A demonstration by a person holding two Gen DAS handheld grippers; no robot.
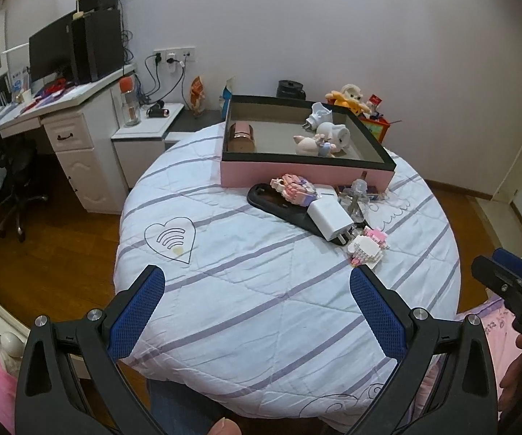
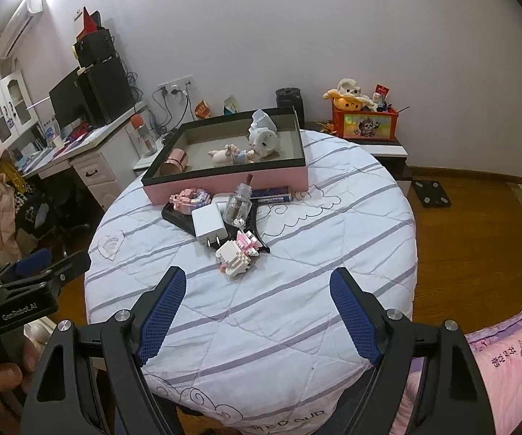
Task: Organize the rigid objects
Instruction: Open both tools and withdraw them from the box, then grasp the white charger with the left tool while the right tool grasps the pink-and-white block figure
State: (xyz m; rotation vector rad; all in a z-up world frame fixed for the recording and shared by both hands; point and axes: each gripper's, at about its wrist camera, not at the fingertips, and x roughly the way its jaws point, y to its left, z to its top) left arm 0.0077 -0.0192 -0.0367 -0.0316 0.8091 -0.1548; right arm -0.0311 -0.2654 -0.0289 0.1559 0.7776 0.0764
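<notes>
A pink box (image 1: 297, 173) (image 2: 224, 185) with a black rim stands at the far side of a round table; inside lie a rose cylinder (image 1: 241, 137), a small figurine (image 2: 230, 155) and white plugs (image 1: 333, 132). In front of it lies a loose pile: a black tray (image 1: 275, 204), a white charger (image 1: 329, 217) (image 2: 208, 223), a clear bottle (image 2: 239, 204), a pink block toy (image 1: 295, 188) and a white-pink block toy (image 1: 368, 248) (image 2: 237, 255). My left gripper (image 1: 257, 284) and right gripper (image 2: 257, 284) both hover open over the near cloth, with nothing between their fingers.
A white quilt with lilac stripes (image 1: 261, 308) covers the table. A white desk with a monitor (image 1: 65, 54) stands to the left, a red toy box (image 2: 366, 121) behind on the right. Wooden floor surrounds the table; pink bedding (image 2: 507, 362) lies near right.
</notes>
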